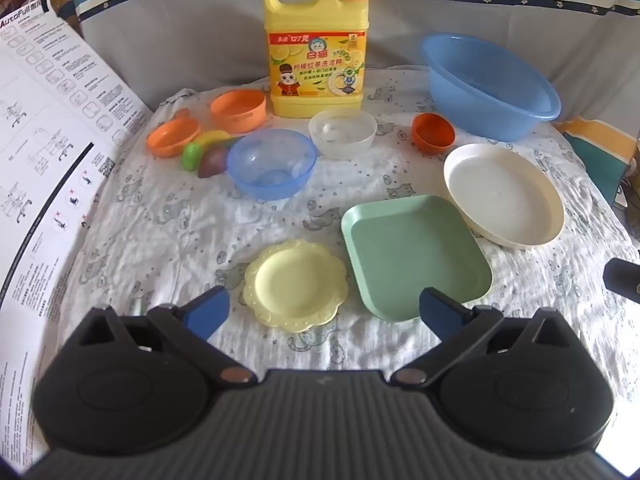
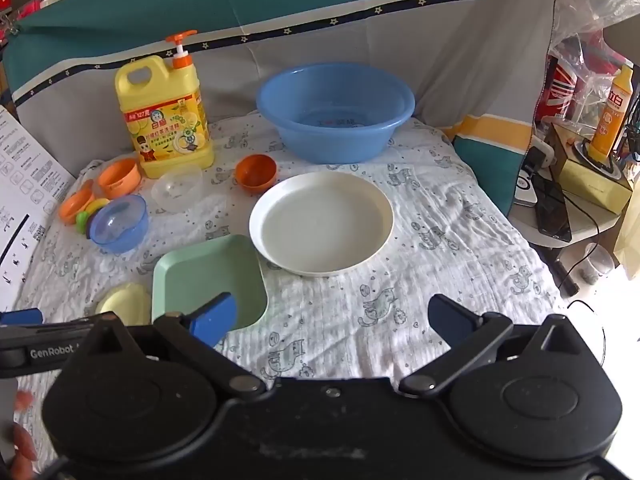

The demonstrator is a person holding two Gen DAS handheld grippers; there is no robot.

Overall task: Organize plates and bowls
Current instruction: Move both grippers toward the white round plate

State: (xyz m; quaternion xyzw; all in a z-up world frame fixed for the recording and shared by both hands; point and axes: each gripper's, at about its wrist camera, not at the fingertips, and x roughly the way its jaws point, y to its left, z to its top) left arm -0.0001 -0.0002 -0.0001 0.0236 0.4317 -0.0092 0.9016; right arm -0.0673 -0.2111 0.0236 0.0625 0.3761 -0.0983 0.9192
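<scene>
On the cloth-covered table lie a small yellow scalloped plate, a green square plate and a large white round plate. Behind them stand a blue bowl, a clear bowl, a small dark orange bowl and two light orange bowls. My left gripper is open and empty, just in front of the yellow plate. My right gripper is open and empty, in front of the white plate.
A big blue basin and a yellow detergent jug stand at the back. Small coloured toys lie beside the blue bowl. A printed sheet is at the left. A cluttered side table is at the right.
</scene>
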